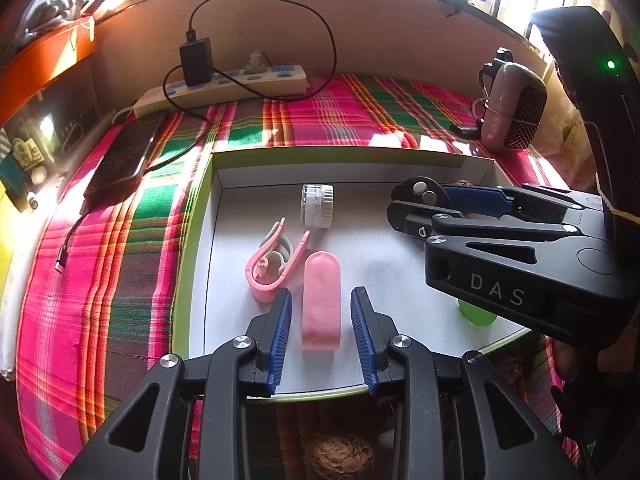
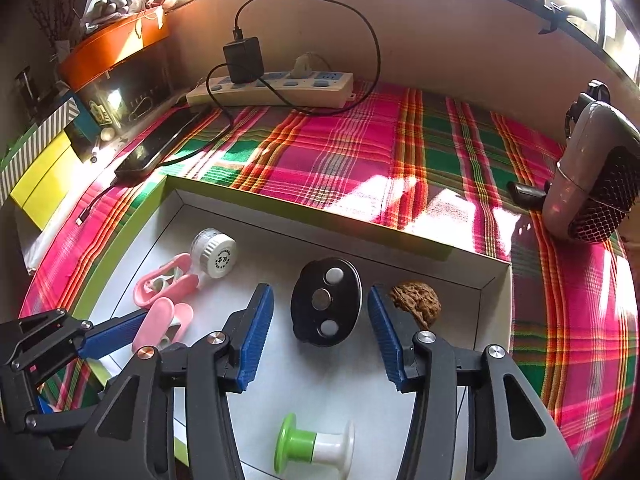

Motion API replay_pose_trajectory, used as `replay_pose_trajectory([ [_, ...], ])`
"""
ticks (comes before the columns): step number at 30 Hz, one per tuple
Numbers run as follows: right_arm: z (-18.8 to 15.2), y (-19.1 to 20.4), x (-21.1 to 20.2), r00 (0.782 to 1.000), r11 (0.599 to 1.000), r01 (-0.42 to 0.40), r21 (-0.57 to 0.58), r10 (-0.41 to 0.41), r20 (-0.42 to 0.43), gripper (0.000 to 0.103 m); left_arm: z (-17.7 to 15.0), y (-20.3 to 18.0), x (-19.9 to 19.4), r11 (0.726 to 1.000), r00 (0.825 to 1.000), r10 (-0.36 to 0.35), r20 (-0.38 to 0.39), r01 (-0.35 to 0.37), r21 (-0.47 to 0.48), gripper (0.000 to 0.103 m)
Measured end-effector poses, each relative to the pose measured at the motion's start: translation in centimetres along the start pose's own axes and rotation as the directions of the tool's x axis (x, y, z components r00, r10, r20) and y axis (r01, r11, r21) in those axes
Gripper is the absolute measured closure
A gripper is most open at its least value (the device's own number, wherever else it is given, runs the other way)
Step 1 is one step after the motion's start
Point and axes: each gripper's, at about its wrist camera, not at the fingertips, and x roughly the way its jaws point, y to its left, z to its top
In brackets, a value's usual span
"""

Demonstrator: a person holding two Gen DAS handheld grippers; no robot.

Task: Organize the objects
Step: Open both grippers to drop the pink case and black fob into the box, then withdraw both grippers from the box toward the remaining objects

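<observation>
A shallow white box (image 1: 224,272) with a green rim (image 2: 304,204) holds the objects. My left gripper (image 1: 322,300) is open, its blue pads on either side of a pink capsule-shaped case (image 1: 322,300) that lies on the box floor. A pink clip (image 1: 272,264) and a white round container (image 1: 317,205) lie just beyond. My right gripper (image 2: 320,304) is open around a black oval disc (image 2: 326,302) with three round buttons. A walnut (image 2: 416,300) sits to its right. A green and white spool (image 2: 316,444) lies under the right gripper.
The box rests on a pink and green plaid cloth (image 2: 360,152). A power strip (image 2: 272,88) with a black charger and cable lies by the back wall. A phone (image 1: 120,160) lies at the left. A pink and black device (image 2: 592,176) stands at the right.
</observation>
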Motion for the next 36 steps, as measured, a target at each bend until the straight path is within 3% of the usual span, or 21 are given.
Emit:
replay_pose_trajectory([
  [14, -0.7, 0.1, -4.0, 0.997, 0.999, -0.001, 0.039, -0.002, 0.082, 0.052, -0.6, 0.0, -2.8, 1.000, 0.999, 0.006, 0.052, -0.005, -0.006, 0.074],
  [27, -3.9, 0.6, -7.9, 0.991, 0.997, 0.021, 0.077, -0.031, 0.133, 0.052, -2.7, 0.3, -5.9, 0.999, 0.994, 0.047, 0.097, -0.047, -0.006, 0.074],
  [36, -6.7, 0.9, -9.8, 0.988, 0.994, 0.031, 0.101, -0.045, 0.145, 0.052, -4.7, 2.0, -7.3, 0.999, 0.994, 0.008, 0.105, -0.003, -0.046, 0.074],
])
